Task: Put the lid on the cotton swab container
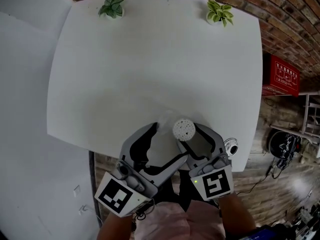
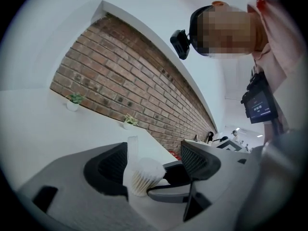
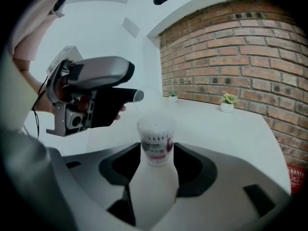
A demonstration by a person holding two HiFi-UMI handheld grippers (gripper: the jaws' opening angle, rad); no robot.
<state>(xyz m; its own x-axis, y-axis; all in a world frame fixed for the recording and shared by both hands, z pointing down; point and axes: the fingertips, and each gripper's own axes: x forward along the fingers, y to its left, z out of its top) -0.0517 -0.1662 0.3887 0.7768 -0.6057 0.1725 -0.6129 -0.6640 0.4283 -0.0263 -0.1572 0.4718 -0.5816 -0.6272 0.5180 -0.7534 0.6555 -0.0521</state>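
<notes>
The cotton swab container (image 1: 183,129) stands near the table's front edge, its top uncovered and the swab heads showing. In the right gripper view the container (image 3: 155,141), with a pink label, sits between the tips of my right gripper (image 3: 155,160), and both pads touch its sides. In the head view the right gripper (image 1: 194,140) is just right of it. The clear lid (image 1: 165,118) stands on edge just left of the container. In the left gripper view the lid (image 2: 132,149) rests by the left jaw of my left gripper (image 2: 156,161), which is open with the container (image 2: 144,176) also between its jaws.
Two small potted plants (image 1: 112,6) (image 1: 220,11) stand at the table's far edge. The white table (image 1: 150,69) ends just under the grippers. A small round white object (image 1: 231,146) sits at the front right corner. A red box (image 1: 285,75) lies on the floor to the right.
</notes>
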